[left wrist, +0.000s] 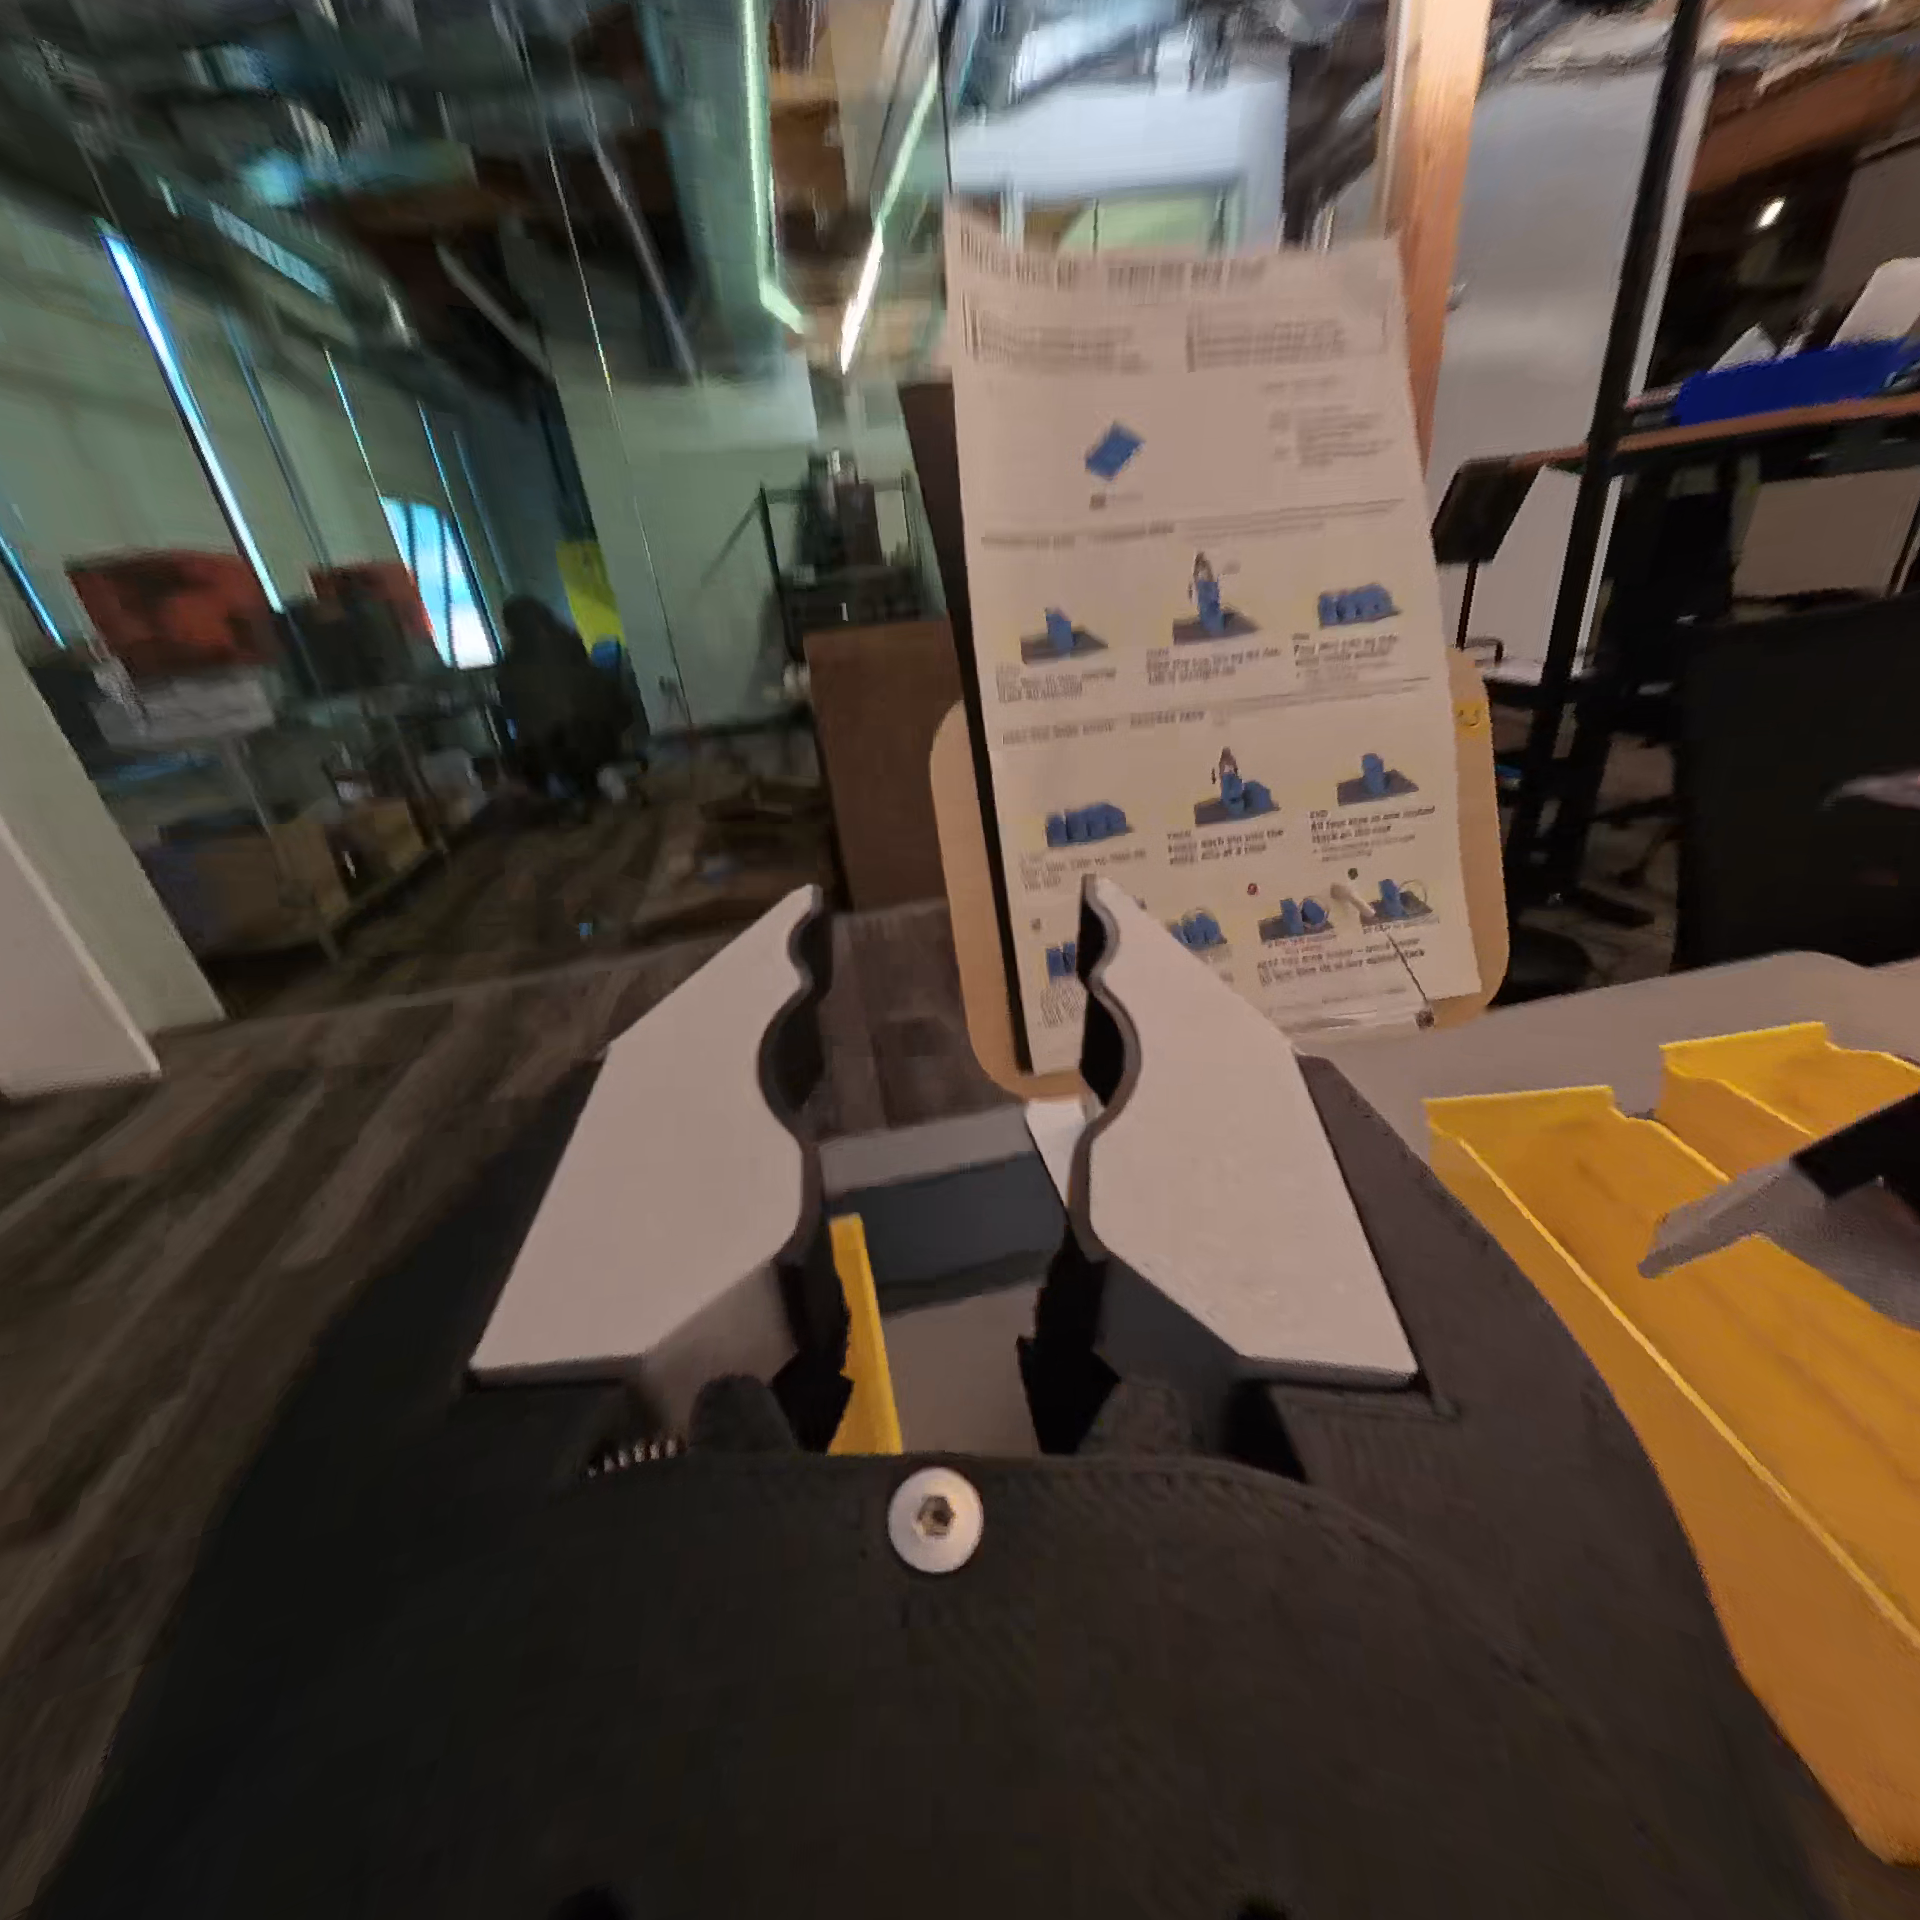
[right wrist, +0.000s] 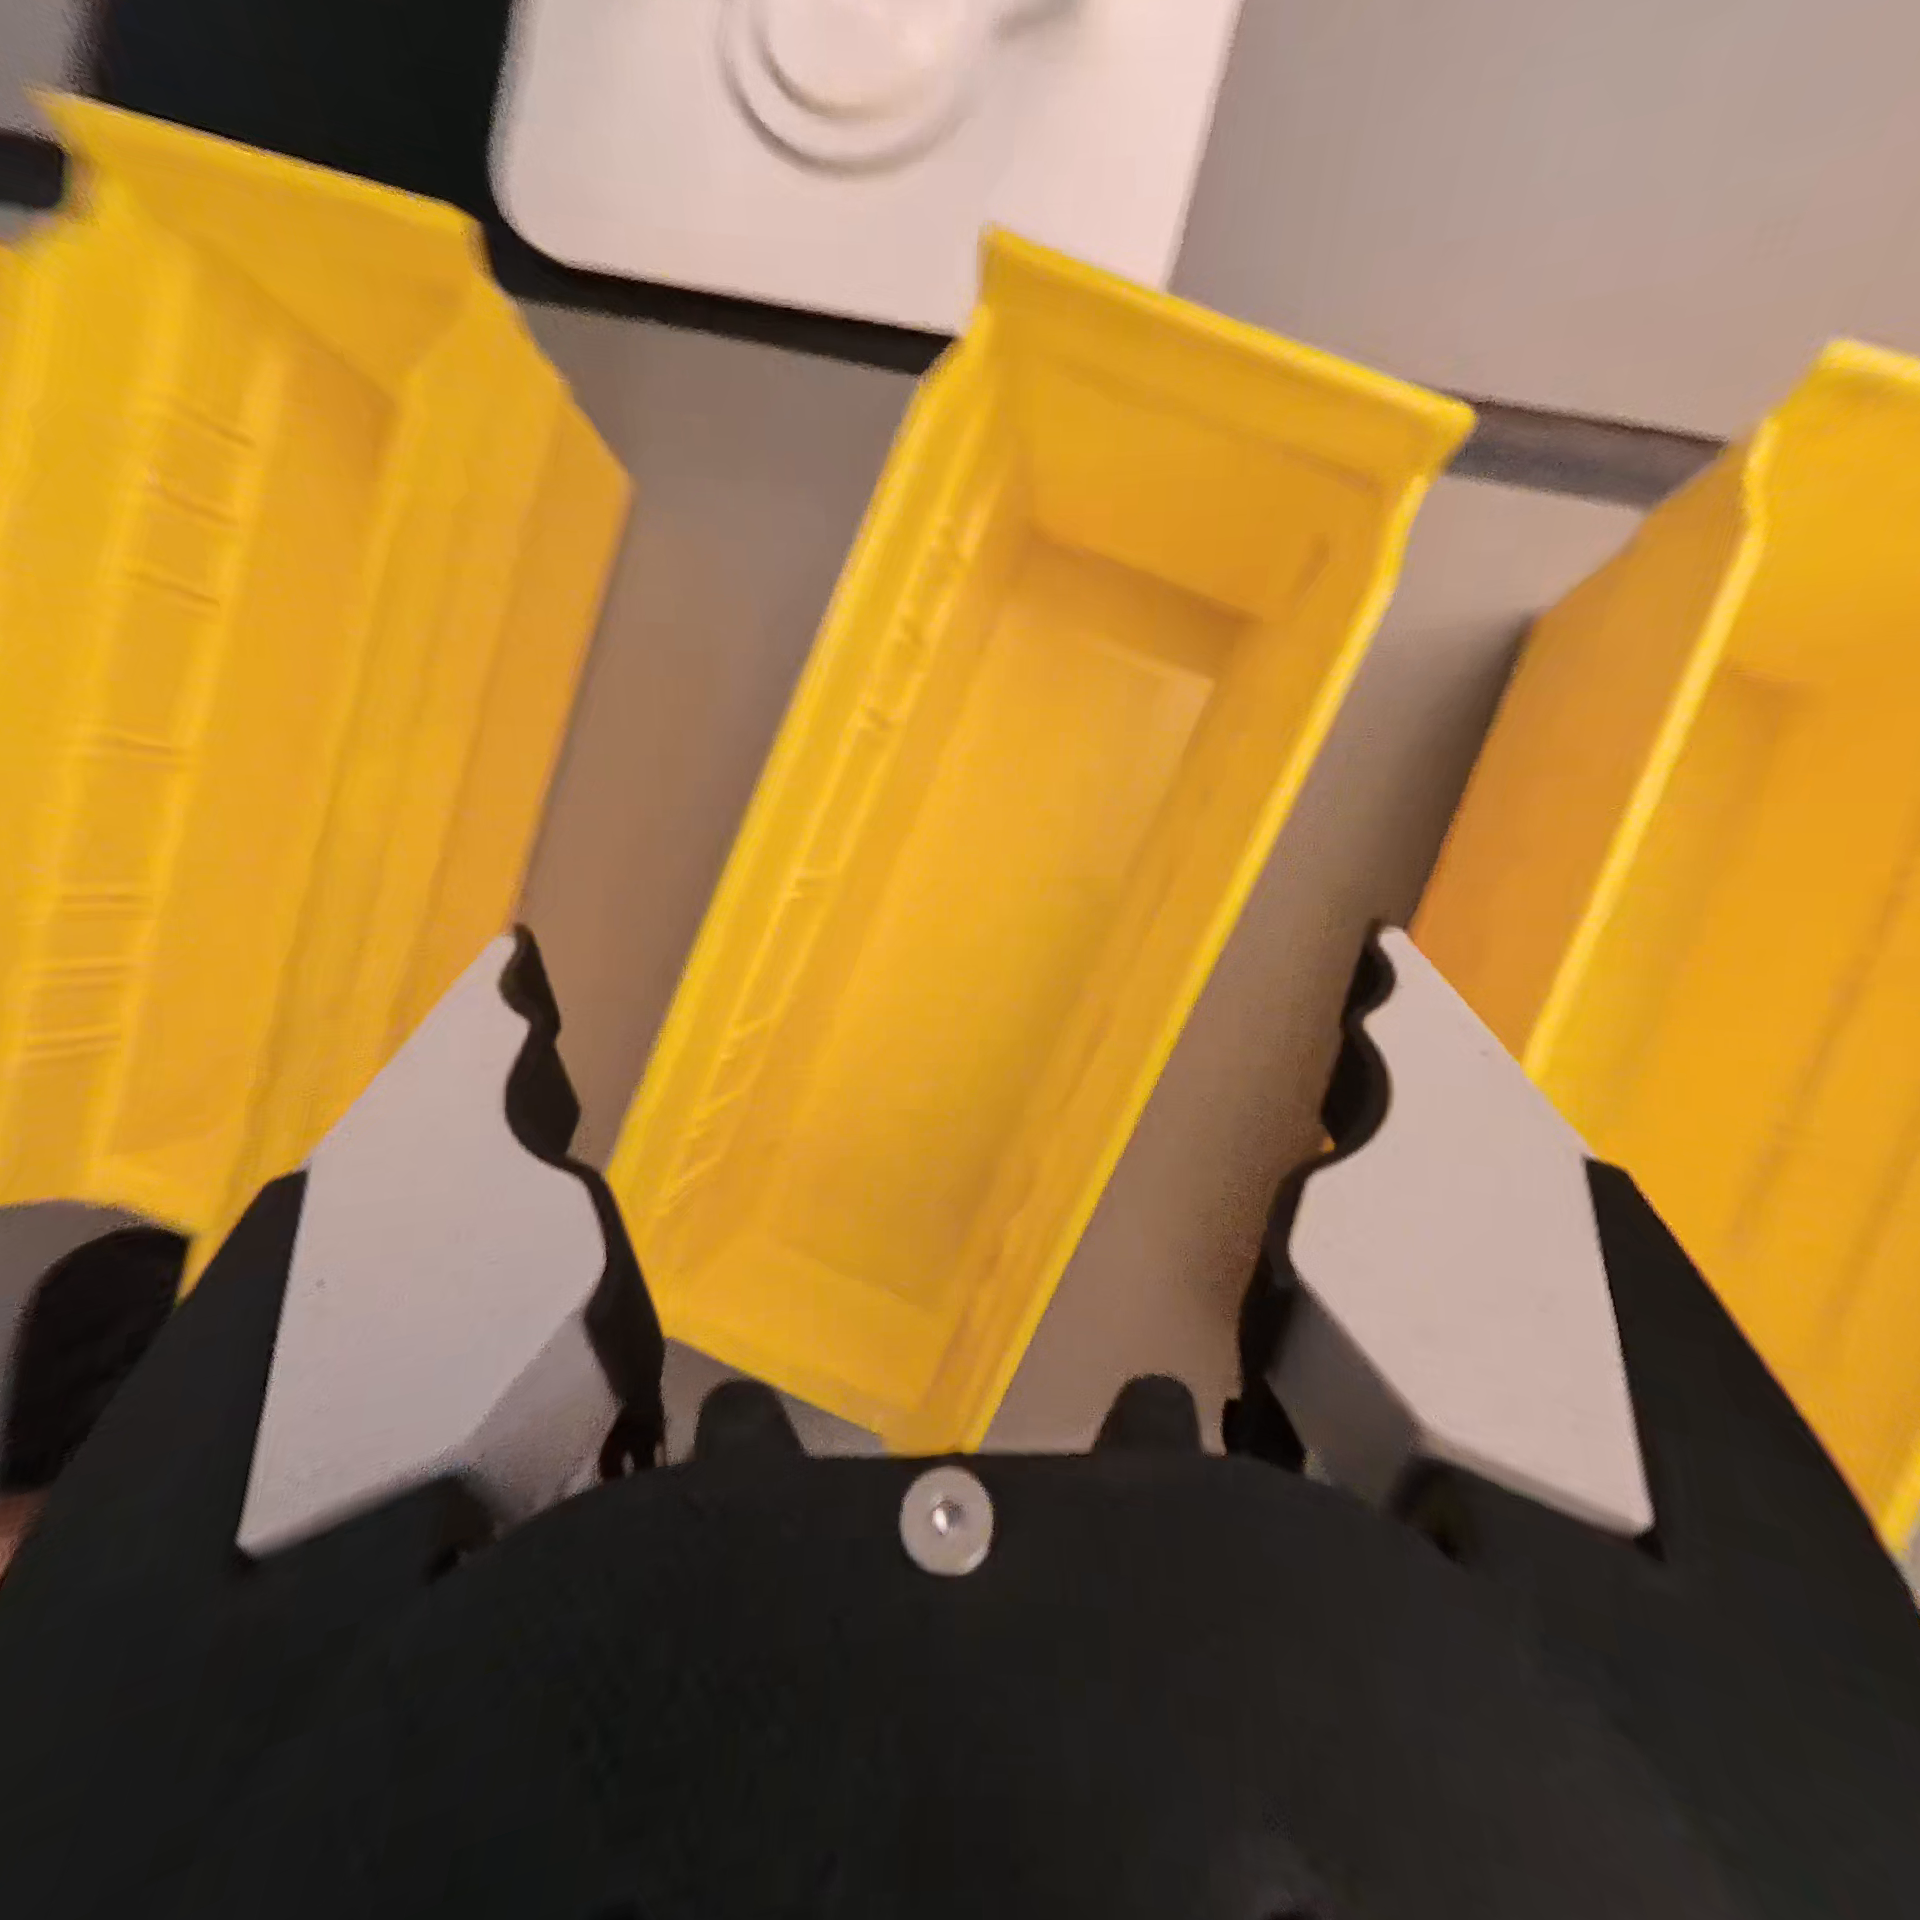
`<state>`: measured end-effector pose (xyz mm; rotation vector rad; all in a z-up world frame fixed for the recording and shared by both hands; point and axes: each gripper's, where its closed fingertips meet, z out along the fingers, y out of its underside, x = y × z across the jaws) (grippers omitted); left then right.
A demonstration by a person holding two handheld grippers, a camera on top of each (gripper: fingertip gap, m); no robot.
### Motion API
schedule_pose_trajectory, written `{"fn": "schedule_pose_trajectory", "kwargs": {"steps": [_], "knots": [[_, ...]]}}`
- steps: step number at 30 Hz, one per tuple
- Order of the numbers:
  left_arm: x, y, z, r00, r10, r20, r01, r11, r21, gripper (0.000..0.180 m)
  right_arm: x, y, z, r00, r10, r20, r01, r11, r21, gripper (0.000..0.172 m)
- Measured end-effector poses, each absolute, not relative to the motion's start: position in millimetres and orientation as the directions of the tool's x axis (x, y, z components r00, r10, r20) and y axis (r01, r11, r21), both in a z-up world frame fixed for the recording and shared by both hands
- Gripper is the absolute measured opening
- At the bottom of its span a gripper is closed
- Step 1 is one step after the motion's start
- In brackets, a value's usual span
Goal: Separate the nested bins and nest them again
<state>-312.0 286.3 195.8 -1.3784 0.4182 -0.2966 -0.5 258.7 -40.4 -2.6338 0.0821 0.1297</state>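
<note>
The grey table [right wrist: 665,582] carries three yellow bins side by side, apart from one another: the left bin [right wrist: 260,644], the middle bin [right wrist: 1018,831] and the right bin [right wrist: 1745,831]. Behind them a white moulded tray [right wrist: 862,156] lies on it.

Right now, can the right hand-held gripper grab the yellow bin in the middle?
Probably yes. The right hand-held gripper is wide open right over the middle yellow bin, with bare table along both sides and nothing in the way.
</note>
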Motion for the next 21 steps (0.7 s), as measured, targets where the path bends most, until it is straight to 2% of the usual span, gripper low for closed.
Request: {"fn": "schedule_pose_trajectory", "kwargs": {"steps": [2, 5, 9, 11, 12, 13, 16, 21], "knots": [[-326, 283, 202, 0.894, -0.420, -0.154, -0.052, 0.242, -0.969, 0.044, 8, 257, -57, 0.995, -0.094, -0.038, -0.102, -0.909, -0.404, 0.150], [-344, 288, 188, 0.892, -0.426, -0.151, -0.079, 0.181, -0.980, 0.044, -2, 256, -78, 0.985, -0.159, -0.068, -0.172, -0.940, -0.296, 0.150], [-350, 295, 171, 0.858, -0.510, -0.066, -0.026, 0.085, -0.996, 0.040, 5, 255, -101, 0.978, -0.209, 0.011, -0.203, -0.961, -0.188, 0.150], [-348, 296, 168, 0.837, -0.545, -0.036, -0.003, 0.061, -0.998, 0.039, -2, 253, -111, 0.968, -0.246, -0.056, -0.252, -0.959, -0.130, 0.145], [-346, 296, 167, 0.829, -0.558, -0.037, -0.004, 0.061, -0.998, 0.039, -1, 252, -112, 0.965, -0.255, -0.064, -0.261, -0.959, -0.110, 0.143], [-344, 296, 167, 0.824, -0.566, -0.044, -0.010, 0.064, -0.998, 0.039, -2, 253, -109, 0.966, -0.251, -0.066, -0.257, -0.960, -0.109, 0.131], [-338, 293, 169, 0.799, -0.599, -0.062, -0.018, 0.080, -0.997, 0.039, -4, 243, -106, 0.972, -0.232, -0.049, -0.234, -0.971, -0.047, 0.119], [-341, 292, 170, 0.778, -0.627, -0.035, 0.017, 0.077, -0.997, 0.038, -12, 234, -91, 0.978, -0.208, -0.033, -0.209, -0.977, -0.033, 0.114]]}}
